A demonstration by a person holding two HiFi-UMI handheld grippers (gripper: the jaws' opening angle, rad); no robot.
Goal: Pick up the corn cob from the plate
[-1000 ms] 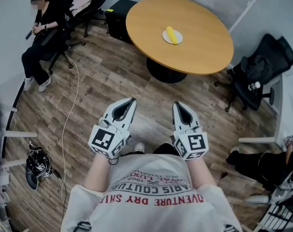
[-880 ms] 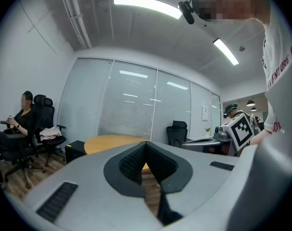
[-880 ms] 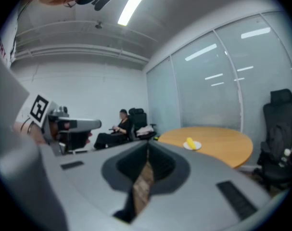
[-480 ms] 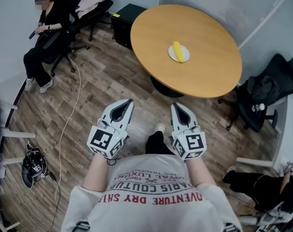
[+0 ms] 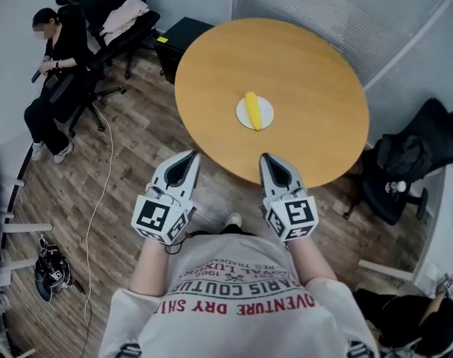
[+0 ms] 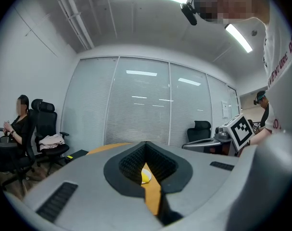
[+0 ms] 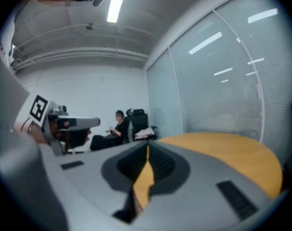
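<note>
So both grippers are parked out in front of the person's chest, side by side, tips aimed at the round wooden table (image 5: 316, 66). The left gripper (image 5: 190, 156) and right gripper (image 5: 265, 159) each have their jaws pressed together with nothing between them. That fits a carrying pose, since there's nothing within reach to grab. The corn cob (image 5: 251, 110) lies on a small white plate (image 5: 266, 115) near the middle of the table, well apart from both grippers and past the near edge. Its long side points roughly away from the person, so I'd guess a straight-ahead reach could pinch it across the narrow width once the jaws open. In the left gripper view a pale yellow speck (image 6: 145, 176) shows through the gap, probably the plate and cob, but it's too small to be sure.
</note>
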